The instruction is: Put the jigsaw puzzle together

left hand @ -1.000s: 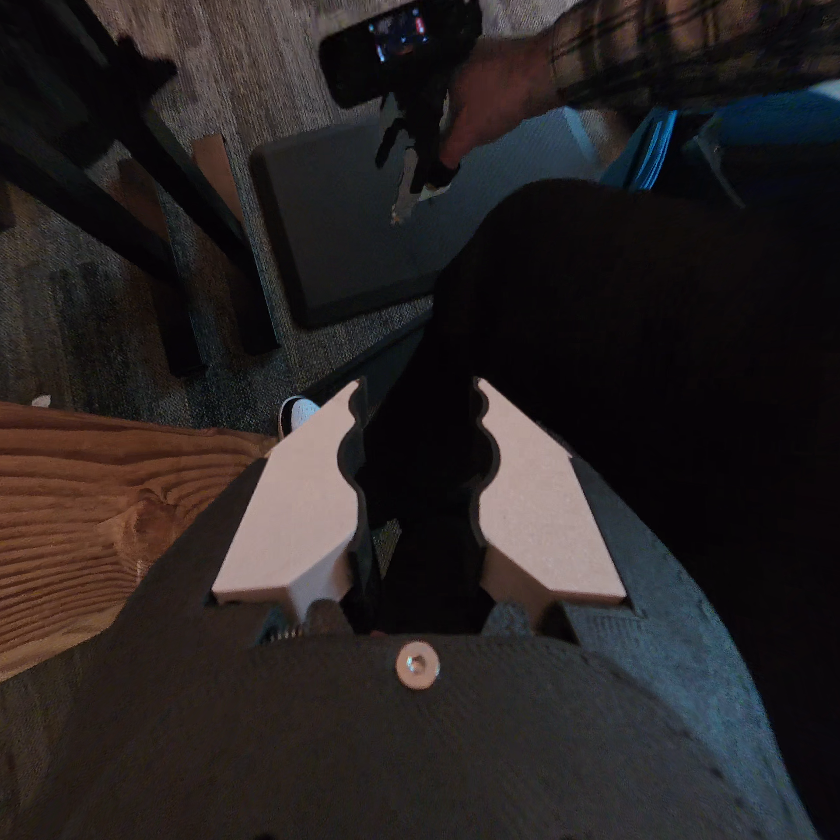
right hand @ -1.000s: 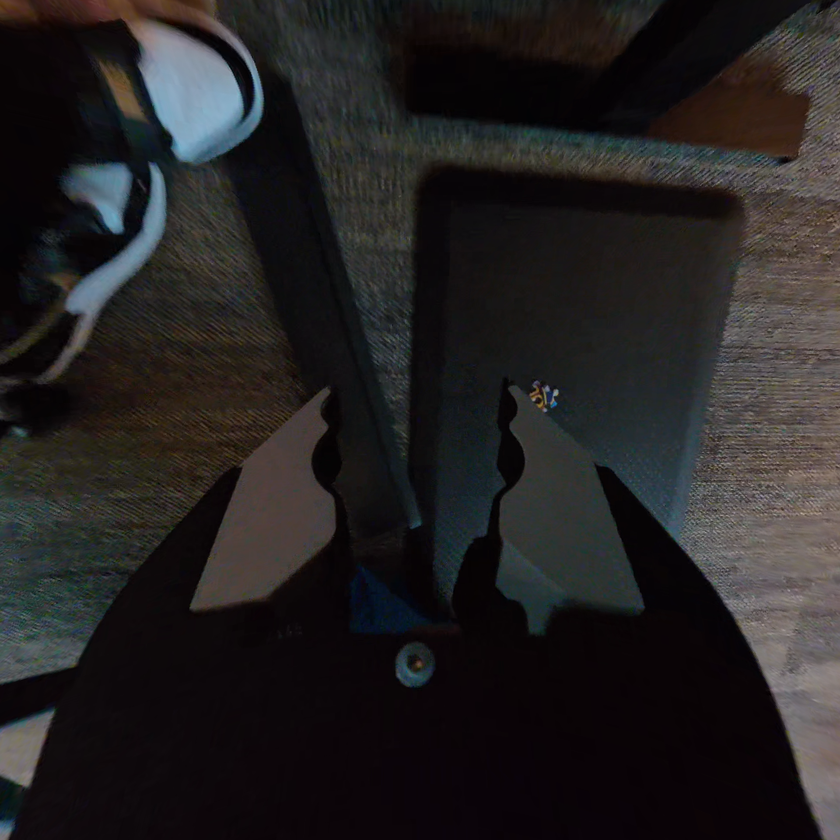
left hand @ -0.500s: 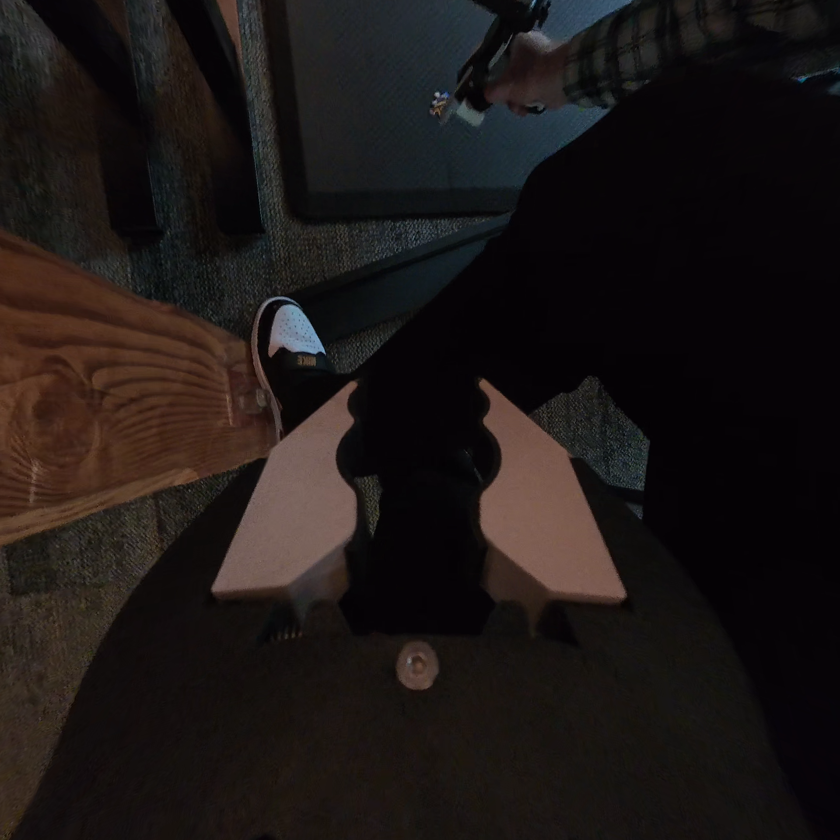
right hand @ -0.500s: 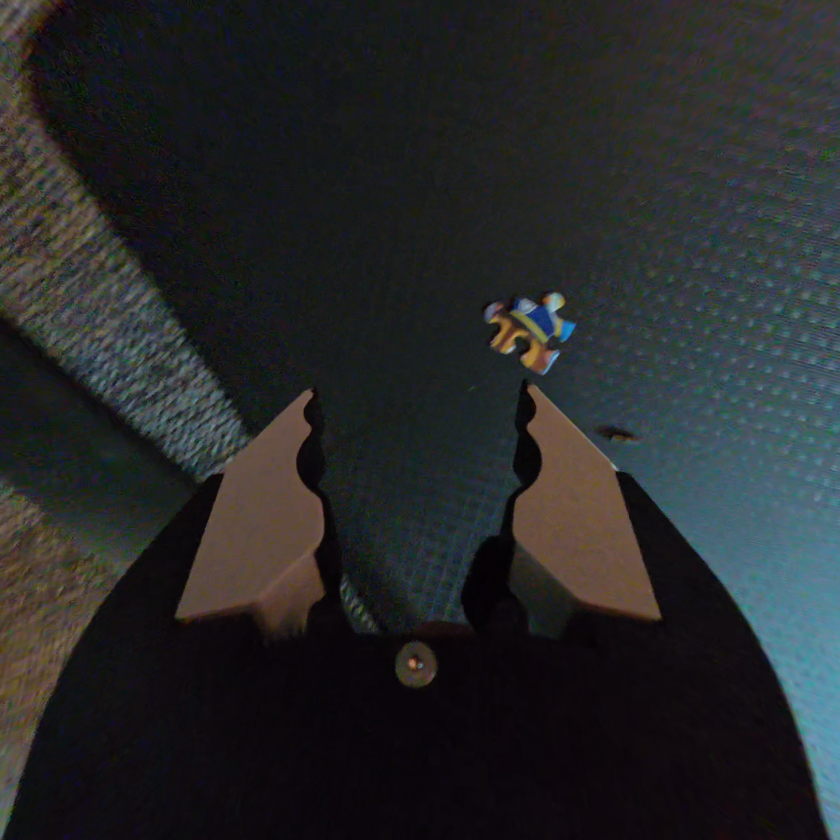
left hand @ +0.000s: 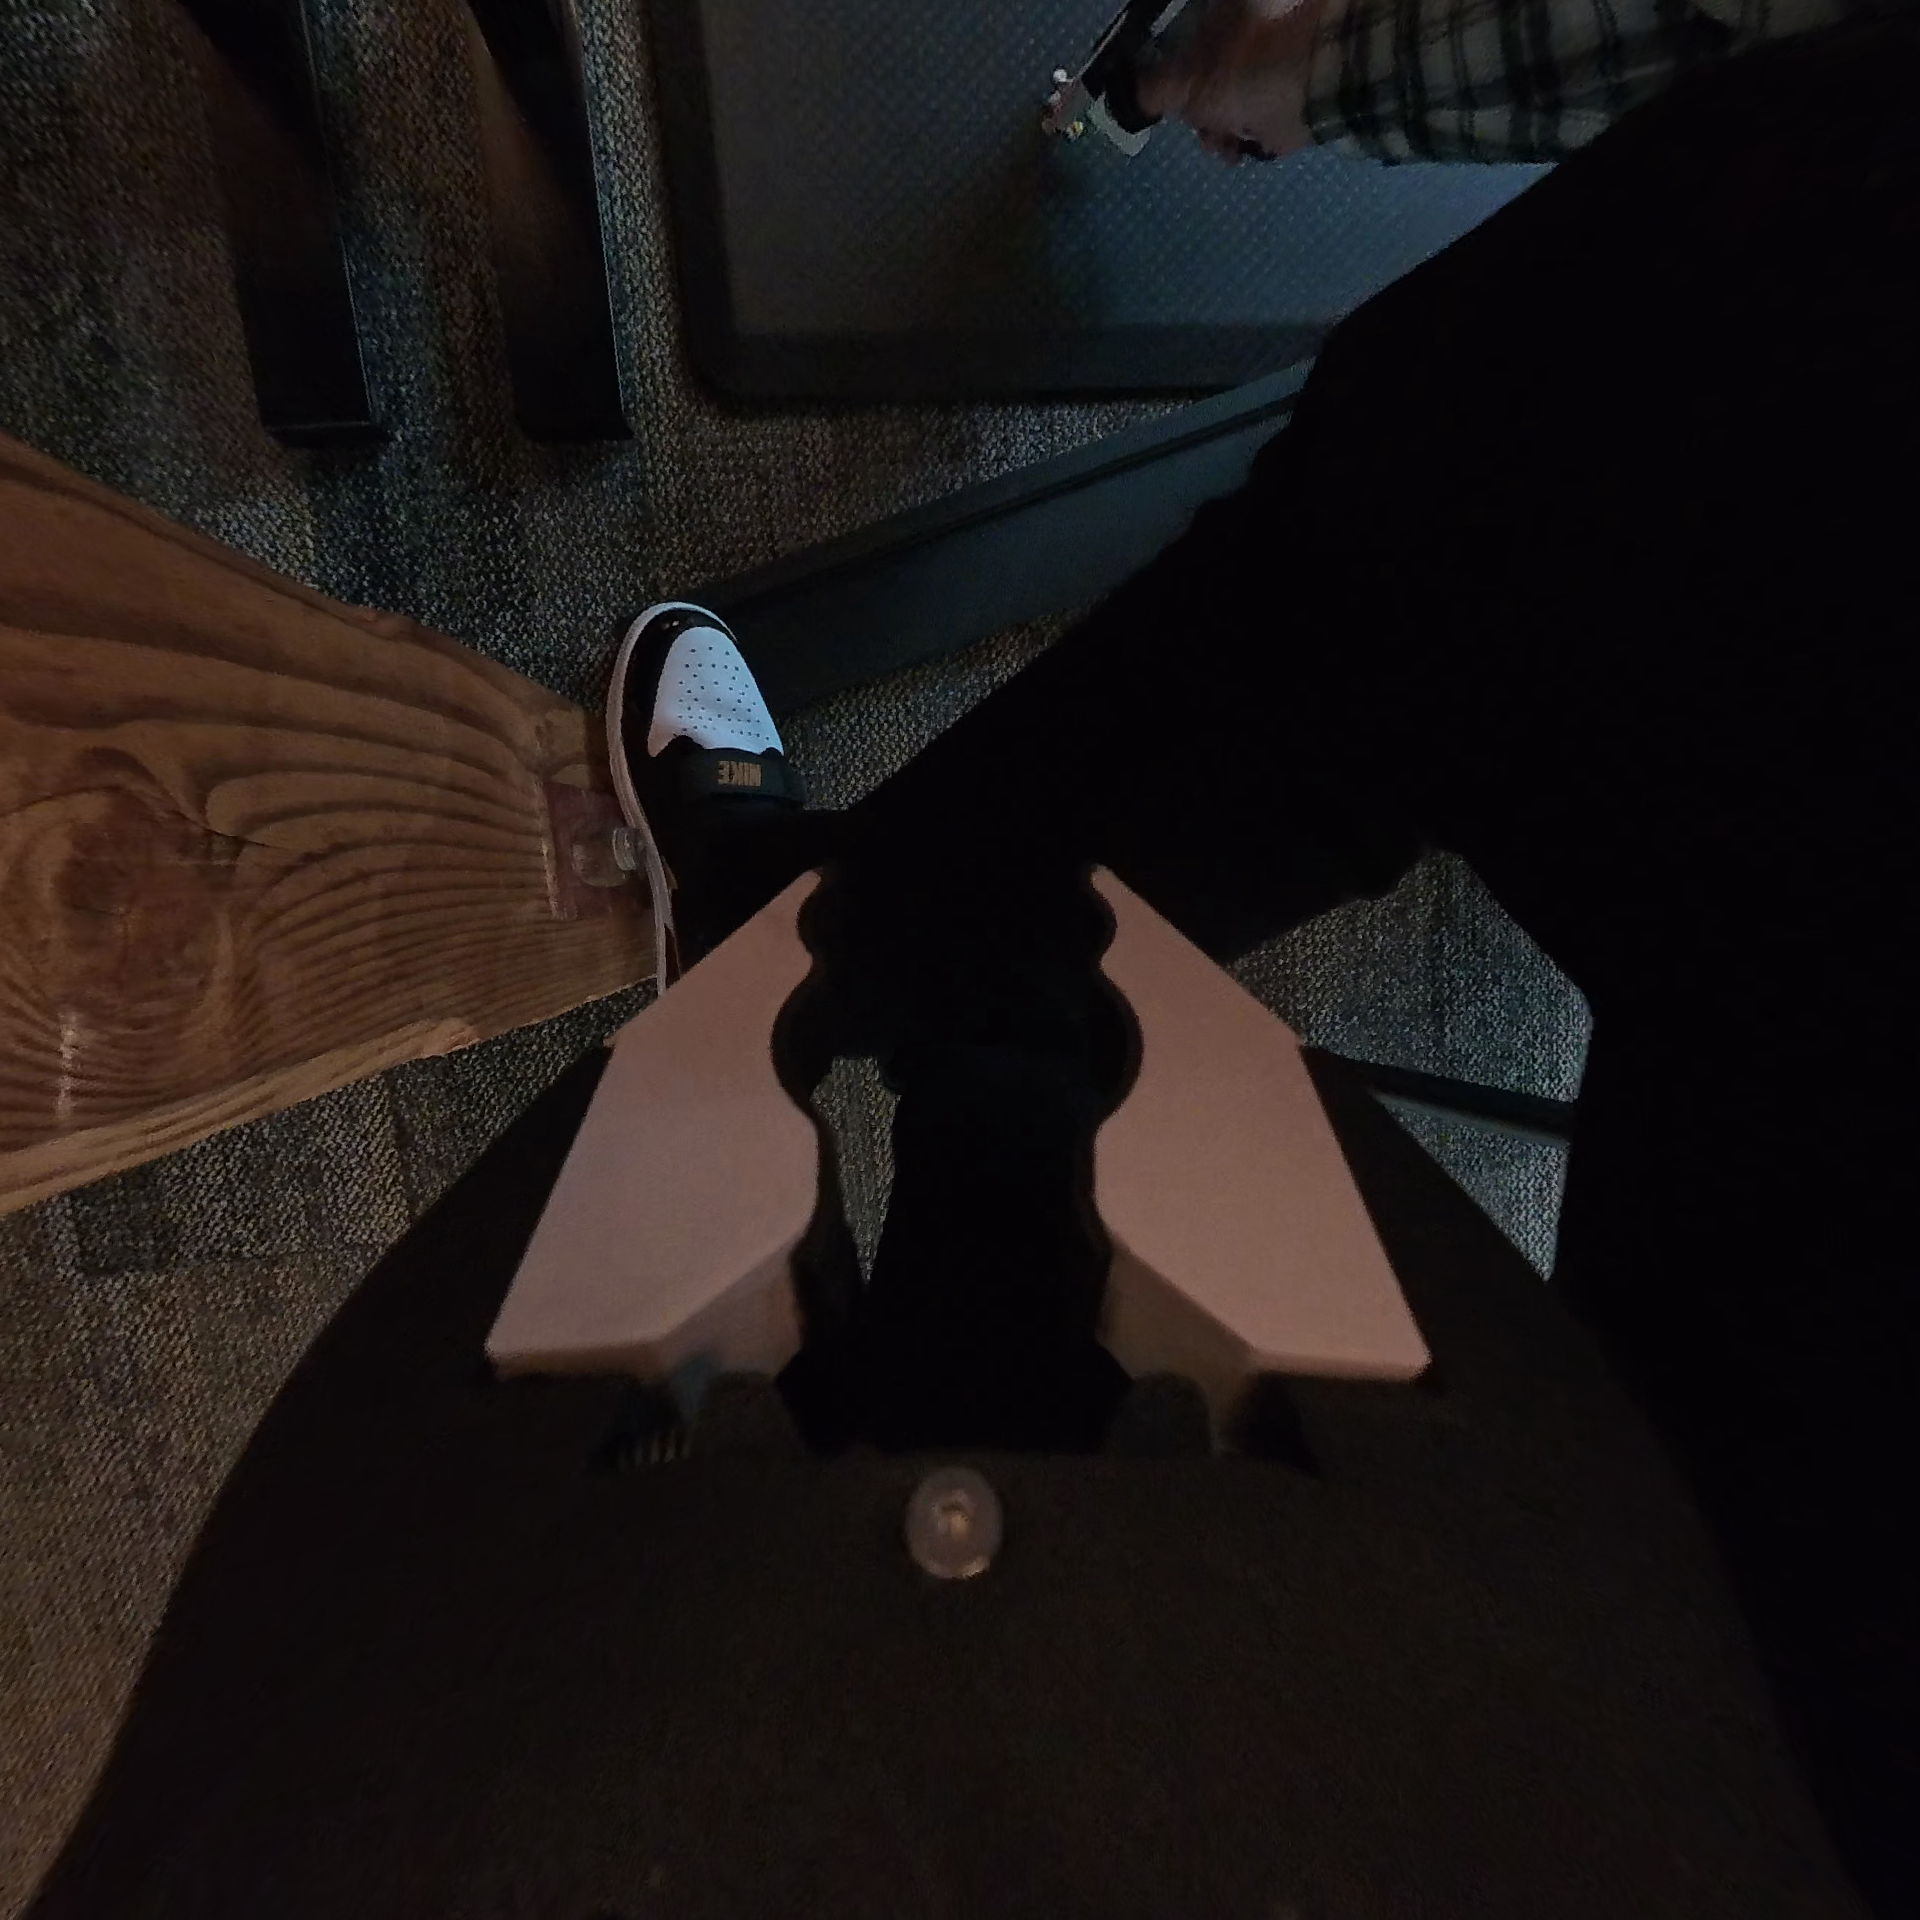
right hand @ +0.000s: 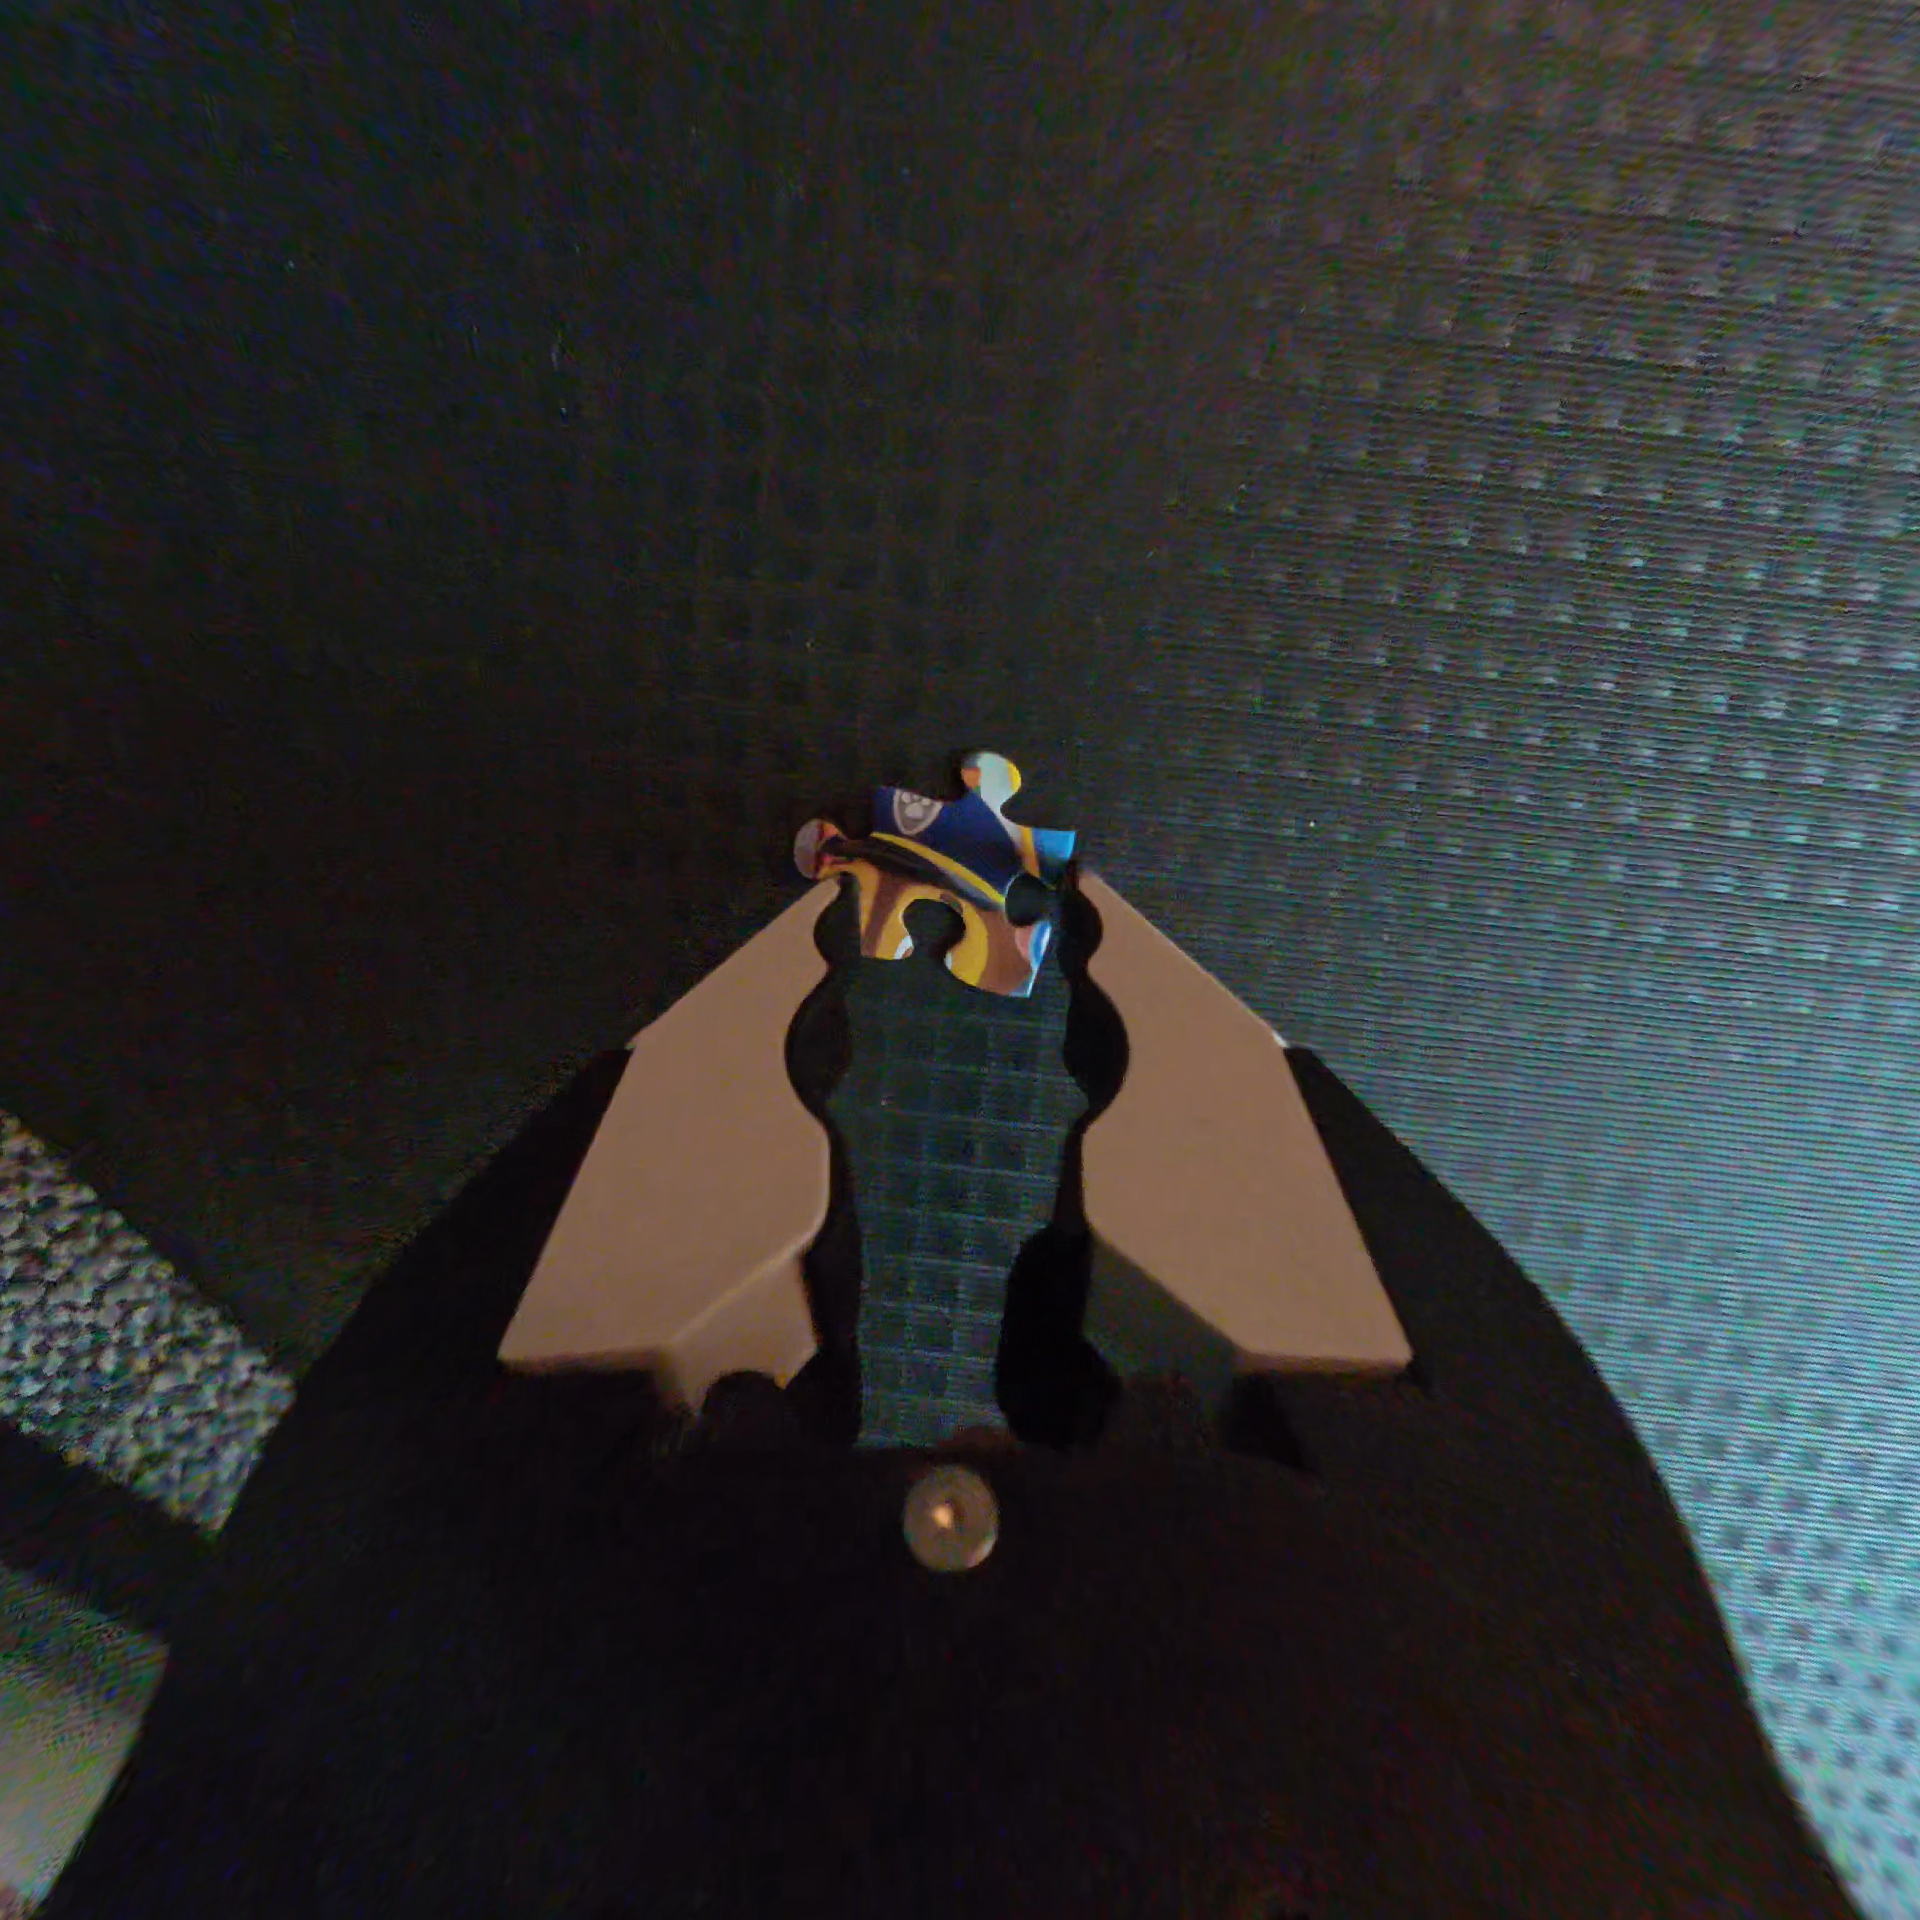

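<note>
Small blue-and-orange cardboard jigsaw piece (right hand: 951, 894) lies on dark textured rubber mat (right hand: 1455, 623), btwn tips of right gripper (right hand: 948, 904), jaws apart, not clearly pinching. Left gripper (left hand: 954, 914) agape, empty, over person's black trouser leg (left hand: 1351, 623).

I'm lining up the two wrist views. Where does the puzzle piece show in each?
Left wrist view: puzzle piece tiny at the top edge, at the far right gripper's tips.
Right wrist view: centre, between the right gripper fingertips.
Shared landmark: dark textured mat.

place: office-like room | signs: grey speckled carpet floor (left hand: 436, 499), black metal table legs (left hand: 301, 260) upper left, dark textured floor mat (left hand: 935, 208) top centre
</note>
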The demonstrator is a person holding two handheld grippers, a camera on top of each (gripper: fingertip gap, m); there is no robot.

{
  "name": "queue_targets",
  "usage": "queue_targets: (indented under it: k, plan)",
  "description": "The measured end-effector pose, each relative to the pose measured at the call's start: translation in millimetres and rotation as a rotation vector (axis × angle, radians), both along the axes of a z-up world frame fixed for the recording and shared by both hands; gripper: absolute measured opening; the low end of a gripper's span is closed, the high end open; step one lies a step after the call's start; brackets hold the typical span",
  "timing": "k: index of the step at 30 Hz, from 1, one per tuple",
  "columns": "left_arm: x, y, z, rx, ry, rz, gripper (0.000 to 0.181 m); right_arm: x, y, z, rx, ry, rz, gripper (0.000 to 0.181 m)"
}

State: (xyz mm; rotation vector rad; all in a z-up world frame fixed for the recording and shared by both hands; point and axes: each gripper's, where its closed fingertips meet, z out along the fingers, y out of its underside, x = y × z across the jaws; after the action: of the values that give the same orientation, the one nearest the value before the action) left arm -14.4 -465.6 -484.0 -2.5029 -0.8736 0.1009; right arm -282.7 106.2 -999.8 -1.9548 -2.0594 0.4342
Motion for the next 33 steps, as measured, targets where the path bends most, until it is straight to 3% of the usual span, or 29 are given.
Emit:
queue_targets:
  k: [6,8,14,20,25,28,33]
  plan:
    - [0.3,0.5,-4.3,-0.039,0.022,-0.029,0.043,6.2,-1.3,0.7,-0.006,-0.025,0.026,0.036]
    - [-0.2,-0.2,-3.8,-0.035,0.024,-0.026,0.043,13.7,-5.8,2.4,-0.038,-0.026,0.015,0.026]
    - [-4.5,3.3,0.7,-0.011,0.036,-0.028,0.044,45.9,-24.7,7.5,-0.109,-0.025,0.045,0.026]
    - [-3.3,4.4,3.0,-0.006,0.044,-0.041,0.045,63.5,-66.1,43.7,-0.240,0.046,0.107,0.026]
    - [-11.2,16.6,21.5,0.035,0.094,-0.063,0.046,83.4,-149.4,131.9,-0.481,0.138,0.207,0.025]
    - [-18.7,31.4,41.4,0.104,0.141,-0.070,0.046,103.9,-204.9,212.1,-0.668,0.177,0.259,0.025]
    - [-25.4,61.1,77.9,0.205,0.215,-0.104,0.047,148.6,-261.6,364.6,-0.926,0.256,0.302,0.024]
